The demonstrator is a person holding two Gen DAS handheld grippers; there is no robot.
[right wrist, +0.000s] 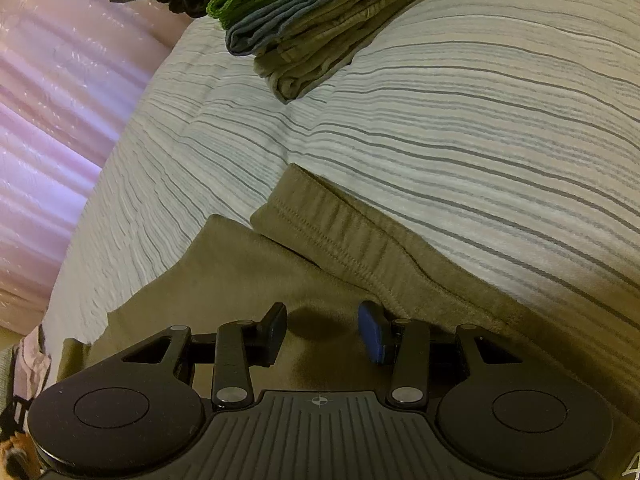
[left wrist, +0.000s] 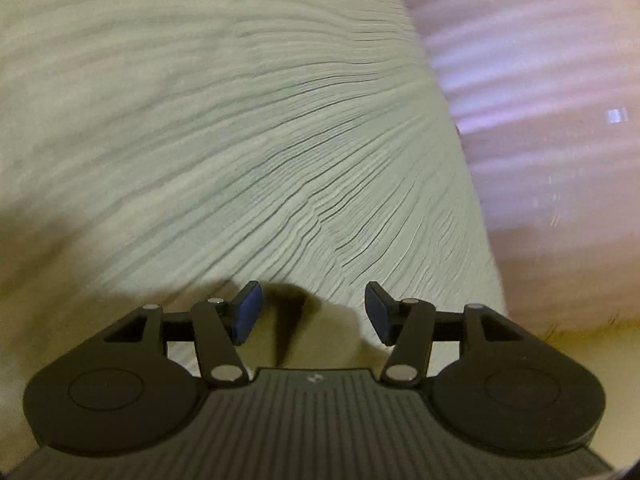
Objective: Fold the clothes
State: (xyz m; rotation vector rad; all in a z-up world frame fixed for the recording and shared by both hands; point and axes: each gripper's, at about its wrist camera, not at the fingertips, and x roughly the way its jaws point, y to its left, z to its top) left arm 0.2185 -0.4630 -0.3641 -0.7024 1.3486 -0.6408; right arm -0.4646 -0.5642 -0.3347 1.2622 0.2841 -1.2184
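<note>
An olive-brown garment (right wrist: 280,276) with a stitched hem band lies on the striped bedspread (right wrist: 460,120) in the right wrist view. My right gripper (right wrist: 323,332) hovers just over it, open, with nothing between its fingers. In the left wrist view my left gripper (left wrist: 314,314) is open above the same striped bedspread (left wrist: 240,140), and a corner of olive cloth (left wrist: 320,328) lies under the gap between the fingers. That view is blurred by motion.
A stack of folded clothes (right wrist: 320,28), olive, blue-grey and green, sits at the far end of the bed. Pink glossy floor (right wrist: 52,120) runs along the bed's left edge; in the left view the floor (left wrist: 540,100) is on the right.
</note>
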